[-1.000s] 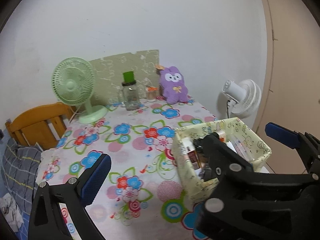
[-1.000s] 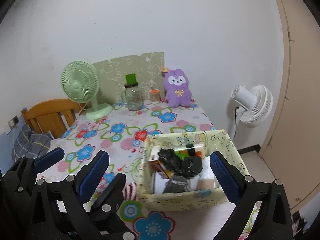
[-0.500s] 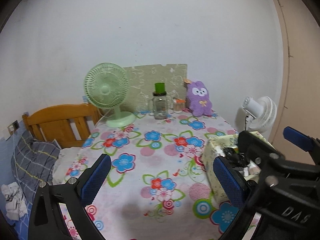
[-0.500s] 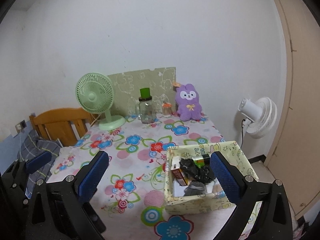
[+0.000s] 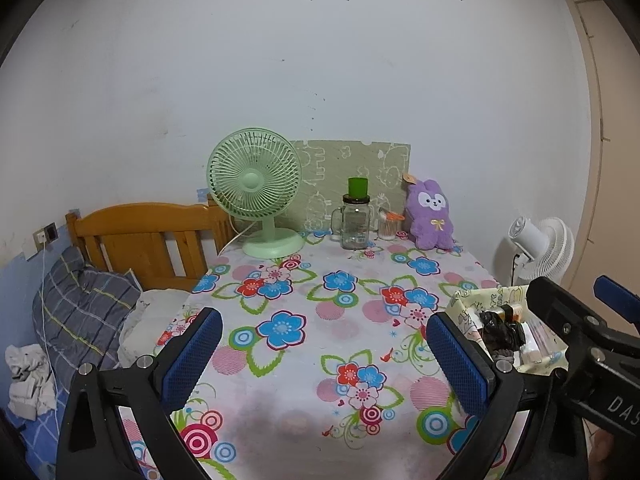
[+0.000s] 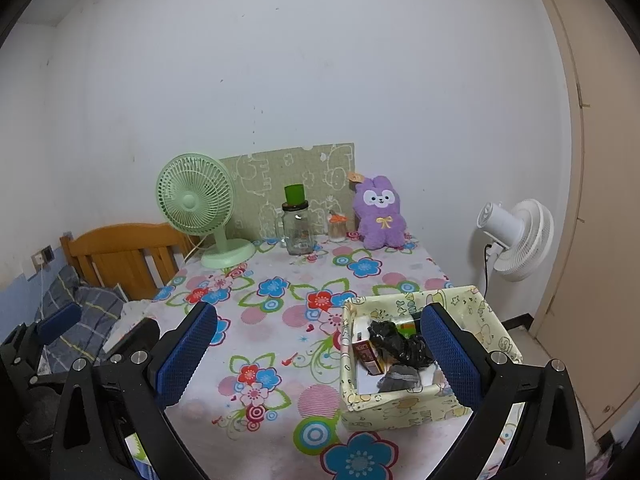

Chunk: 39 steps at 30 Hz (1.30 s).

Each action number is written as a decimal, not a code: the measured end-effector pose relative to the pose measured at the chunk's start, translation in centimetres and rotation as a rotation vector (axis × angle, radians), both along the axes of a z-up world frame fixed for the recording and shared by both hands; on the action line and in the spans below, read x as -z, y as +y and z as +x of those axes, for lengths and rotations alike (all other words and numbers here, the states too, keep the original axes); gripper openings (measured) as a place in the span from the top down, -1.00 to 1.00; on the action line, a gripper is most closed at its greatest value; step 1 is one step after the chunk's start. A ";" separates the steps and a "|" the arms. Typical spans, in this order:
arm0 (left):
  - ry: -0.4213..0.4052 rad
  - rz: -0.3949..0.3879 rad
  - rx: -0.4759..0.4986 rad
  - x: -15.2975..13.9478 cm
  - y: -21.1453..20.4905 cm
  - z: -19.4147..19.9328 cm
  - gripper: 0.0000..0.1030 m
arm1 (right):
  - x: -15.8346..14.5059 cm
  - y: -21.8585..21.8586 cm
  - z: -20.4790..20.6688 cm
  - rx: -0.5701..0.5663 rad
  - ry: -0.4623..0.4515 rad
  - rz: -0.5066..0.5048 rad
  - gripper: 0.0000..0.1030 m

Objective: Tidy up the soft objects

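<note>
Right wrist view shows both our tongs, right (image 6: 316, 354) and left (image 5: 322, 354), gaping empty above the floral-clothed tabletop (image 6: 280, 304), so reaching for the purple plush rabbit (image 6: 380, 214) we risk toppling the clear glass jar with green lid (image 6: 297, 226) beside it.

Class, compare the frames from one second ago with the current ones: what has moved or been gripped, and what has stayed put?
Both grippers have drawn back from the table: the left gripper swung left, off the patterned box, and the right gripper also retreated. Neither has taken hold of anything; both sets of jaws remain open. The purple plush, green fan, glass jar and box have not moved.
</note>
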State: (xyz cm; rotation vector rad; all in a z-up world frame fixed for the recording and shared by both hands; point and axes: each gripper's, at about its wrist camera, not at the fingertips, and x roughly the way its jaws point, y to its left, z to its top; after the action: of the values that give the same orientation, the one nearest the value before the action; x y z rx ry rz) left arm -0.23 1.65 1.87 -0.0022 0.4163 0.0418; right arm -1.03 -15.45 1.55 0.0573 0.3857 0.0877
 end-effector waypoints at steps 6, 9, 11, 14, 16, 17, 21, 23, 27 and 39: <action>0.007 -0.013 0.006 0.2 0.2 0.3 -0.99 | 0.3 0.0 0.1 0.003 0.004 -0.005 -0.99; 0.011 -0.017 0.003 0.4 0.1 0.6 -0.99 | 0.4 -0.1 0.4 0.004 0.007 -0.006 -0.99; 0.010 -0.020 0.003 0.4 0.1 0.6 -0.99 | 0.4 -0.1 0.5 0.002 0.008 -0.005 -0.99; 0.010 -0.026 0.001 0.4 -0.1 0.7 -0.99 | 0.4 -0.2 0.6 0.002 0.006 -0.004 -0.99; 0.012 -0.030 -0.001 0.5 -0.1 0.8 -0.99 | 0.4 -0.3 0.7 0.001 0.006 -0.004 -0.99; 0.013 -0.032 -0.003 0.5 -0.1 0.8 -0.99 | 0.4 -0.3 0.8 0.000 0.006 -0.004 -0.99; 0.011 -0.026 -0.012 0.7 -0.1 0.9 -0.99 | 0.4 -0.3 0.8 0.000 0.009 -0.006 -0.99; 0.012 -0.022 -0.013 0.8 -0.2 0.8 -0.99 | 0.5 -0.3 0.9 0.000 0.012 -0.008 -0.99; 0.010 -0.020 -0.016 0.8 -0.2 0.9 -0.99 | 0.6 -0.2 1.0 -0.003 0.014 -0.008 -0.99; 0.005 -0.016 -0.016 0.8 -0.2 0.8 -0.99 | 0.6 -0.2 1.0 0.001 0.010 -0.006 -0.99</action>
State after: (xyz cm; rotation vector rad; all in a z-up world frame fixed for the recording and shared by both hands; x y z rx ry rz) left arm 0.56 1.45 1.10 -0.0215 0.4213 0.0545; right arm -0.07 -15.68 1.00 0.0521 0.3958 0.0857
